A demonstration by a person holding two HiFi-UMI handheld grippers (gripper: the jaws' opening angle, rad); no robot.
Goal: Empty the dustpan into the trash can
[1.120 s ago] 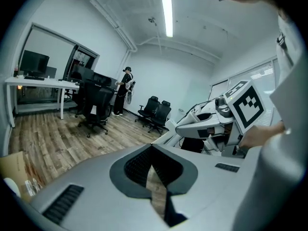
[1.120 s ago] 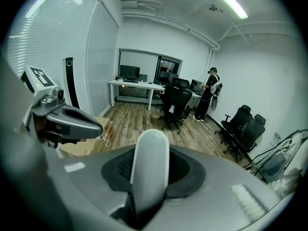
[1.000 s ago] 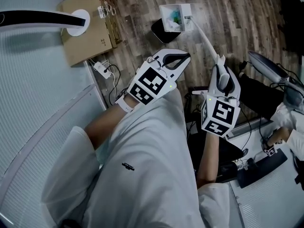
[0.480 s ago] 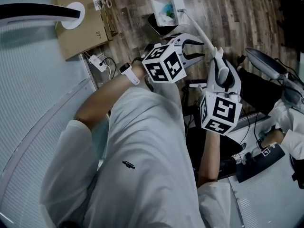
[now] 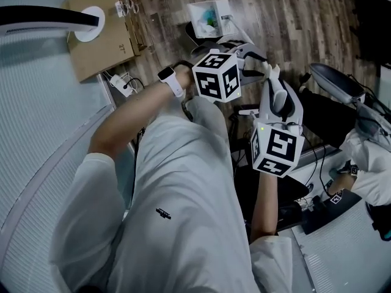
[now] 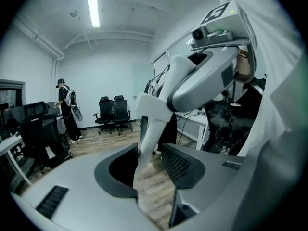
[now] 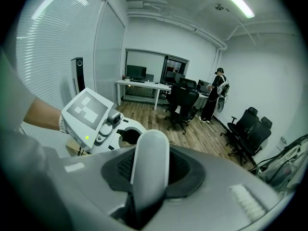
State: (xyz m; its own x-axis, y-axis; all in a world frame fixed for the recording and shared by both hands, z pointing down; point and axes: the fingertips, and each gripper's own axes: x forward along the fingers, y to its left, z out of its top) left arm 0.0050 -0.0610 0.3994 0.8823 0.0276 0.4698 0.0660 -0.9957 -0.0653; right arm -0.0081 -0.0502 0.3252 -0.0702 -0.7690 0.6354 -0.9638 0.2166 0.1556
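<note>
**A:** While the right gripper (image 5: 269, 72) is clamped on the rounded top of the dustpan handle (image 6: 153, 121), where is the pan?

**B:** It is down on the wood floor (image 5: 293, 17). The white dustpan (image 5: 211, 16) has coloured scraps in it. A dark round thing (image 5: 194, 32) just beside it may be the trash can, though I cannot be sure.

**A:** And the left gripper (image 6: 149, 165)?

**B:** Its jaws have just been opening. The handle stands between them, but the pads are not pressing on it.

**A:** How will it handle?

**B:** I judge it light, stiff plastic, smooth and long, so the pan end could swing or twist. A second hold lower on the shaft, apart from the right, should steady the tilt and keep the scraps from spilling early.
</note>
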